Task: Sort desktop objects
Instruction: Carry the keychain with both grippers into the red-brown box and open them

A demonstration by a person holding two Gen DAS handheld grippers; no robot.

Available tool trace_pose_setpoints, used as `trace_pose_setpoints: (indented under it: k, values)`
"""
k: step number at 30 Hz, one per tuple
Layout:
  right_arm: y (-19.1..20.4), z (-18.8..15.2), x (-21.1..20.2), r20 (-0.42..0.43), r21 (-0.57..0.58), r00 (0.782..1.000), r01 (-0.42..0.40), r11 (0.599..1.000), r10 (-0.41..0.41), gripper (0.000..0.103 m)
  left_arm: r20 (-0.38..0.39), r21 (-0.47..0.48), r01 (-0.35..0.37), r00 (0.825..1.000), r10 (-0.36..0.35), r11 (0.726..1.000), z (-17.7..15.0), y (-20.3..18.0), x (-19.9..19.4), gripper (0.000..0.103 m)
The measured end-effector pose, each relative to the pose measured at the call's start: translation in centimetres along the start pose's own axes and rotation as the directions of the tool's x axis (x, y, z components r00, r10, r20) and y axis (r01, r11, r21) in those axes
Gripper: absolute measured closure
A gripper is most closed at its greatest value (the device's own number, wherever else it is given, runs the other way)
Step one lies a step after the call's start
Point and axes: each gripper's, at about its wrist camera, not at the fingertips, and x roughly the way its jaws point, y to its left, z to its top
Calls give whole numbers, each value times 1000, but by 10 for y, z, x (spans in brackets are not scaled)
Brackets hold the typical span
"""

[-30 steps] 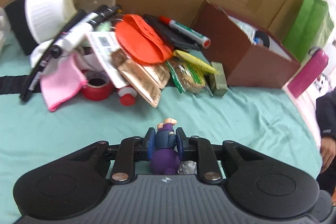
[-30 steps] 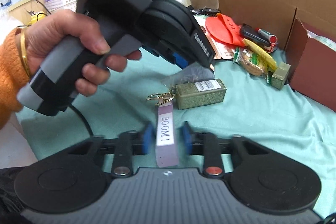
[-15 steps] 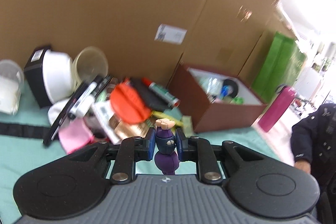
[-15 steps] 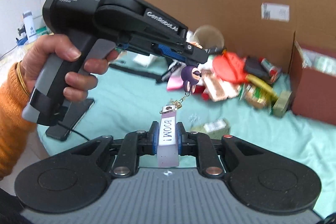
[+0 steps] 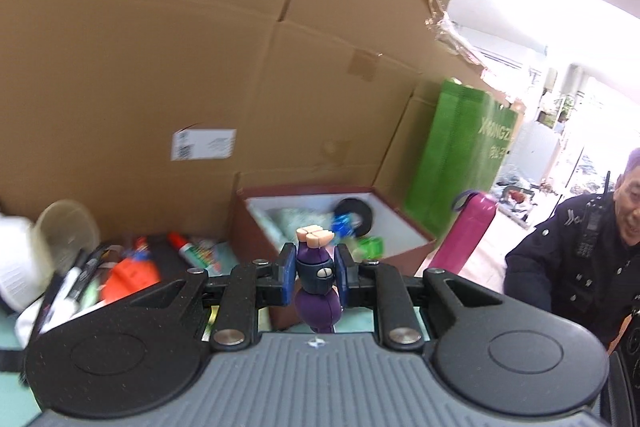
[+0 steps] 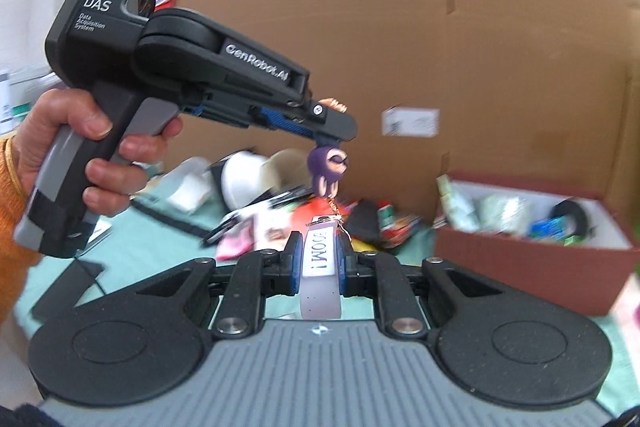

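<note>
Both tongs share one keychain above the worktop: left tongs clamp the purple figure, right tongs, just closed, pinch its "BOOM!" tag; carry them together, chain slack, to the red box right of the clutter.

Setting: makeshift data-collection station in an office or storage room, not a home. Evidence: counter draped in teal cloth, walled off behind by a large flattened cardboard sheet bearing a shipping label. Handheld recording device printed "DAS Data Acquisition System". Mixed stationery and packets piled loosely. Green shopping bag against the cardboard. Uniformed person at the far side, bright corridor beyond.
</note>
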Motion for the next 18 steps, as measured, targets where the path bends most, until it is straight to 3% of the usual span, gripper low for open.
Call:
trace_pose_setpoints:
  k: [7,13,18]
  values:
    - [-50,20,-2,54,-13,987,150,989,-149,88,-19,3,91,996,-91,996,35,-28,59,83]
    - [-101,33,5,82,-4,949,305,952,-304,88,-67,25,137,989,-135,990,58,-51,122,84]
    - [-151,31,27,56,34,930,361,932,-362,88,-110,22,132,985,-129,991,59,-61,177,84]
